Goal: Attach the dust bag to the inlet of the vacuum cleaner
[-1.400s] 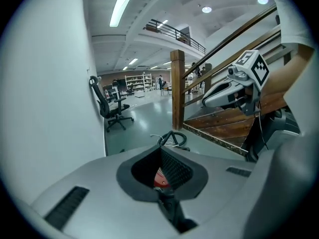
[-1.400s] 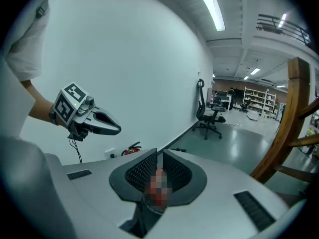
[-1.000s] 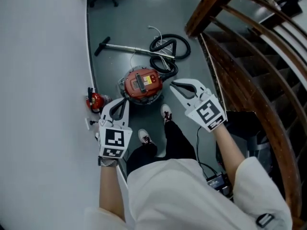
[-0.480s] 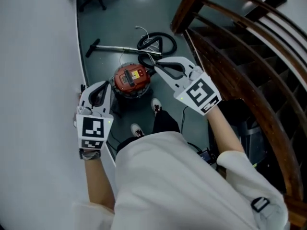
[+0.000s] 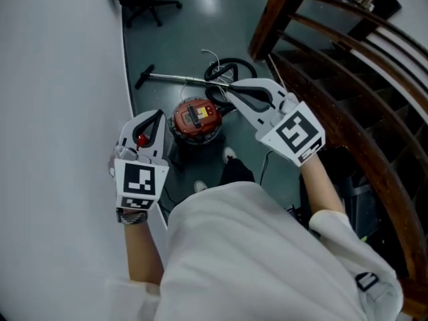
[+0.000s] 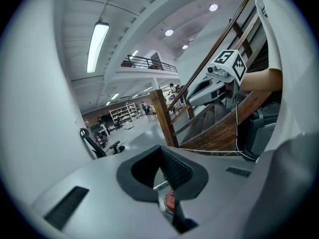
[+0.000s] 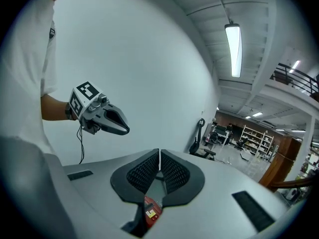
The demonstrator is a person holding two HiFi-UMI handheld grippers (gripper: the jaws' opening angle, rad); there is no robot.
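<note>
Left gripper (image 5: 158,115) at centre left, jaws fully together, empty. Right gripper (image 5: 229,89) at upper centre, jaws all but touching, nothing gripped. Red vacuum cleaner (image 5: 197,119) upright on grey floor (image 5: 194,19) at frame centre, between both grippers; black hose (image 5: 233,60) coiled just above it.

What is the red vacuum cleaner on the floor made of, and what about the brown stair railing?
The vacuum cleaner looks like hard plastic: its red top is smooth and a bit glossy. The stair railing looks like varnished wood: it is warm brown with a slight shine. Both are too far off to be sure.
</note>
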